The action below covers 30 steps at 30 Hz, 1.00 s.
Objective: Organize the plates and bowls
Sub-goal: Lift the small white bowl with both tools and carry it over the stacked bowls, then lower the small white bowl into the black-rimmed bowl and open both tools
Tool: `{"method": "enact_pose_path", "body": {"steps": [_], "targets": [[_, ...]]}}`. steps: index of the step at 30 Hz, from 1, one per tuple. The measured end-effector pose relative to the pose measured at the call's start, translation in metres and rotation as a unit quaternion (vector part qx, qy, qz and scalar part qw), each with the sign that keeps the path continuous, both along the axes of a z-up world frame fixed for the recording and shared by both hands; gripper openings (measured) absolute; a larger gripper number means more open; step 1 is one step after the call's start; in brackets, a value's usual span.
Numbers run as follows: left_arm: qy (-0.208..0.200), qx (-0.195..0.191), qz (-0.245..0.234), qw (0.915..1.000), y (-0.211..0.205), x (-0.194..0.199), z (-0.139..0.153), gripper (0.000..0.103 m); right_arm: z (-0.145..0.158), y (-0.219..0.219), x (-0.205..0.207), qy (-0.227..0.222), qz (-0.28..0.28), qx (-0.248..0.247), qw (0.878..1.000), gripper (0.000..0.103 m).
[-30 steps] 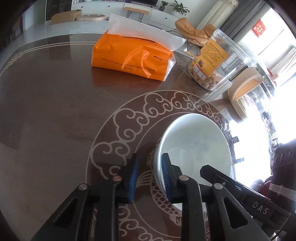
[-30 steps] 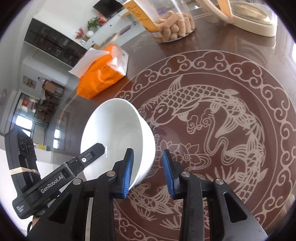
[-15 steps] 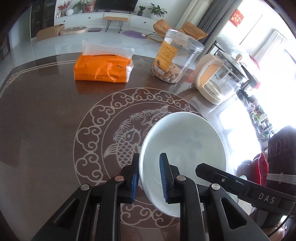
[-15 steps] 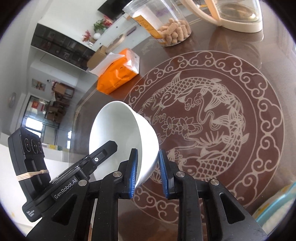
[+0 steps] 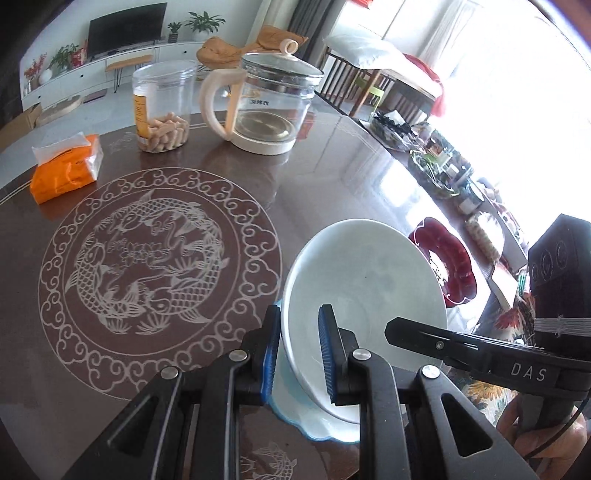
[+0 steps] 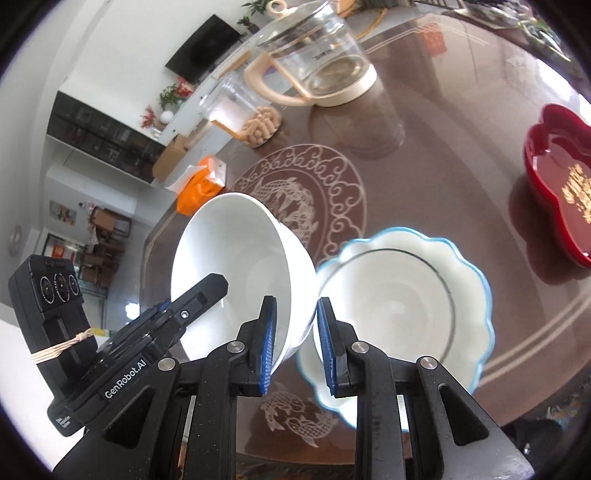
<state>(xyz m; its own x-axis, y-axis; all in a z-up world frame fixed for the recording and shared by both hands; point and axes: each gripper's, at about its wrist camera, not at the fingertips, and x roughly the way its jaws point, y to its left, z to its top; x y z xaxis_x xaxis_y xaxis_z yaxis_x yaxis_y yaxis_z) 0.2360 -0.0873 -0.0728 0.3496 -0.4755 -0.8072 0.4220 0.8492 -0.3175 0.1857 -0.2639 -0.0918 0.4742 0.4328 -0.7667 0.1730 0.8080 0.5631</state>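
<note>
Bright daylight blows out the window (image 5: 524, 92); glare streaks the table (image 5: 351, 177); fisheye-bent edges.

home living room: tv (image 5: 125, 26), dining table (image 5: 332, 166), houseplants (image 5: 203, 22).

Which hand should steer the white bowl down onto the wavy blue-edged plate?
Probably right. Both the right gripper and left gripper clamp the white bowl's rim, but the plate sits in plain sight beside the right one.
</note>
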Motion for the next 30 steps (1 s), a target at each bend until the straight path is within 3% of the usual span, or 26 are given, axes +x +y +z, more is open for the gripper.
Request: {"method": "enact_pose_path", "body": {"steps": [5, 12, 19, 24, 30], "targets": [[0.003, 0.044, -0.031, 0.9986, -0.034, -0.013, -0.019, 0.021, -0.017, -0.03, -0.016, 0.011, -0.033, -0.01, 0.999, 0.023], [-0.009, 0.087, -0.046, 0.9951, -0.049, -0.023, -0.028, 0.021, -0.03, -0.034, -0.019, 0.018, -0.029, -0.046, 0.998, 0.016], [-0.052, 0.147, -0.062, 0.9858, -0.059, -0.036, -0.03, 0.021, -0.037, -0.031, -0.022, 0.02, -0.012, -0.088, 0.996, 0.014], [-0.071, 0.165, -0.061, 0.9818, -0.058, -0.035, -0.025, 0.021, -0.042, -0.03, -0.02, 0.025, -0.004, -0.098, 0.995, 0.014], [-0.068, 0.158, -0.043, 0.9842, -0.042, -0.029, -0.021, 0.022, -0.052, -0.023, -0.015, 0.036, 0.011, -0.134, 0.99, 0.011]]}}
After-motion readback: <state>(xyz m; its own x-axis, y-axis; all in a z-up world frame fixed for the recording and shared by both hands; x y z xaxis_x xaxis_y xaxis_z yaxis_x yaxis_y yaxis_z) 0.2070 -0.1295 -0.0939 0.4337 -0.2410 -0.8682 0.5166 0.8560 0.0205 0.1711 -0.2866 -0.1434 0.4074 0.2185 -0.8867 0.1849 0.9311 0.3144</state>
